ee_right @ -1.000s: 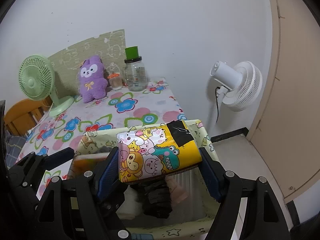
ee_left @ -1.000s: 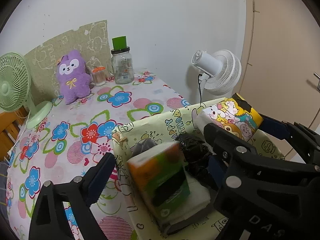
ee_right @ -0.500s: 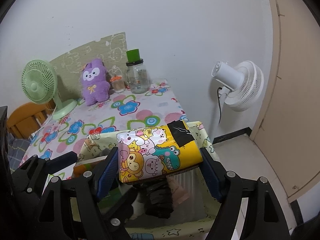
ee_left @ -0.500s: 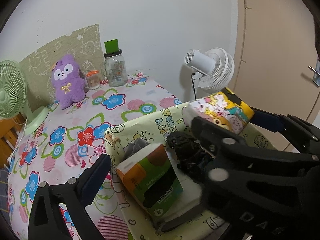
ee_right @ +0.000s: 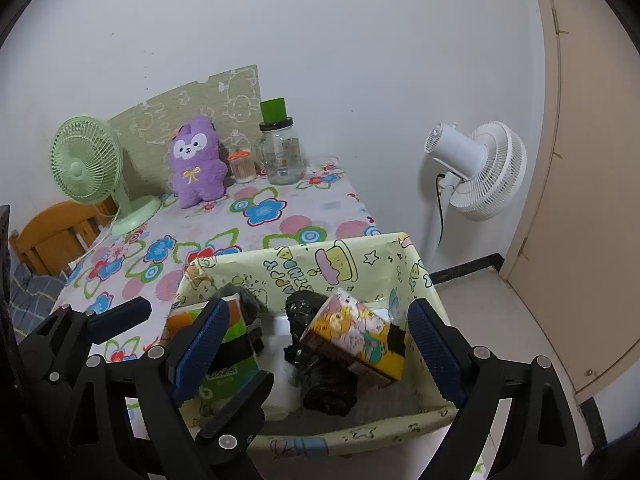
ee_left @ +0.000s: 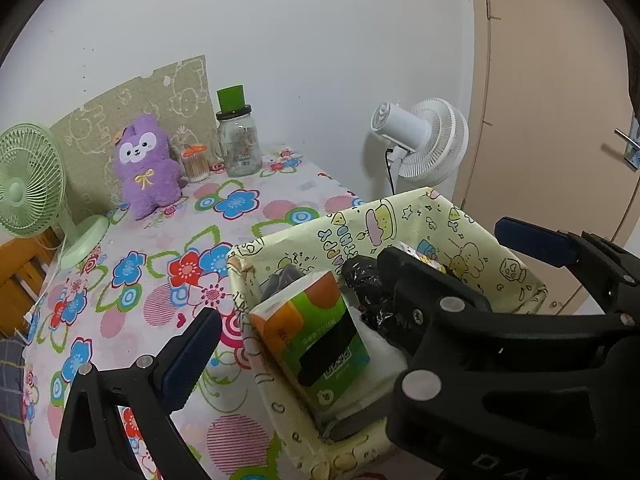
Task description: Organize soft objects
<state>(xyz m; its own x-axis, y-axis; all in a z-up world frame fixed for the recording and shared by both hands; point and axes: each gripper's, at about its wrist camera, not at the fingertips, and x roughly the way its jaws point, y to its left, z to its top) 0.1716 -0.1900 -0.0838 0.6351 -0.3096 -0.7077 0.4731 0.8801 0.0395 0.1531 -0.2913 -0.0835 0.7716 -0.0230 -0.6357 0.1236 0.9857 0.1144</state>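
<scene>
Cartoon-printed yellow soft pack (ee_right: 356,340), with animals drawn on it and a black patch at one end, now lies tilted inside the pale green fabric storage box (ee_right: 320,264), leaning on the crumpled black plastic bag (ee_right: 320,380). A moment earlier this pack was pinched between the blue pads of the right gripper (ee_right: 316,354) above the box; now the two fingers stand wide apart on both sides of it and touch nothing. So the pack has been released, and I judge this item as placed.

Beside it, at the left side of the box, the orange and green tissue pack (ee_left: 316,340) stands on its edge, as before. The left gripper (ee_left: 376,308) hangs over the near left corner of the box, its fingers spread and empty; in its own view the right finger hides most of the cartoon pack.

On the flowered tablecloth (ee_left: 240,216), the purple plush toy with a yellow bow (ee_left: 146,168) sits at the back against the wall, between the green desk fan (ee_left: 24,184) and the glass jar with green lid (ee_left: 238,140). It looks like the one soft thing not yet in the box, so probably it is next.
</scene>
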